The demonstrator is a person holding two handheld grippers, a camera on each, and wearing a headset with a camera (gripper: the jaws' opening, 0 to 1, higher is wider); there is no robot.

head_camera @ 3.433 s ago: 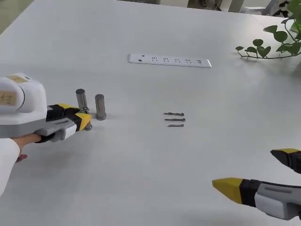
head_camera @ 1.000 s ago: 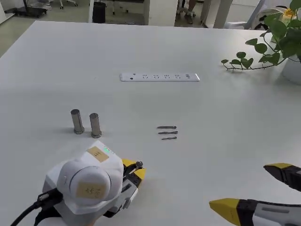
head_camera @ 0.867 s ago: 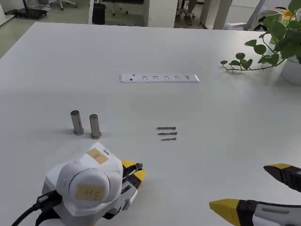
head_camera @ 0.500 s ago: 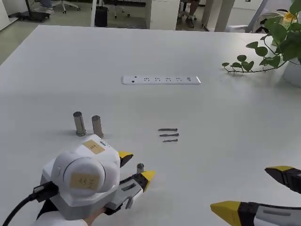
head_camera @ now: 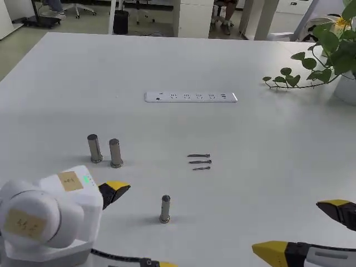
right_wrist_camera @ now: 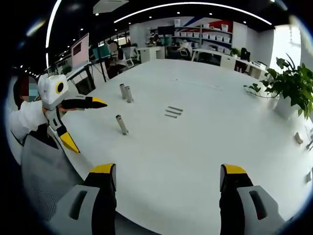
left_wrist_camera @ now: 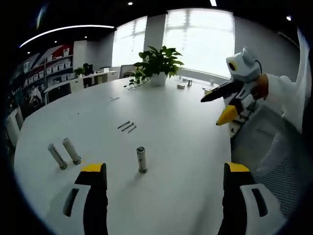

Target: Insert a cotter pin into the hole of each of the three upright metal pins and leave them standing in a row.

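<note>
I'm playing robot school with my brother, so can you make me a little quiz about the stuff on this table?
1. True or false: the three cotter pins lie loose on the table.
2. How many metal pins stand upright? A two, B three, C four.
3. Fill the gap: the left gripper and the right gripper both have their jaws ___.
Key: 1 true; 2 B; 3 open.

left gripper jaws apart | metal pin upright ahead | cotter pins beyond
</note>
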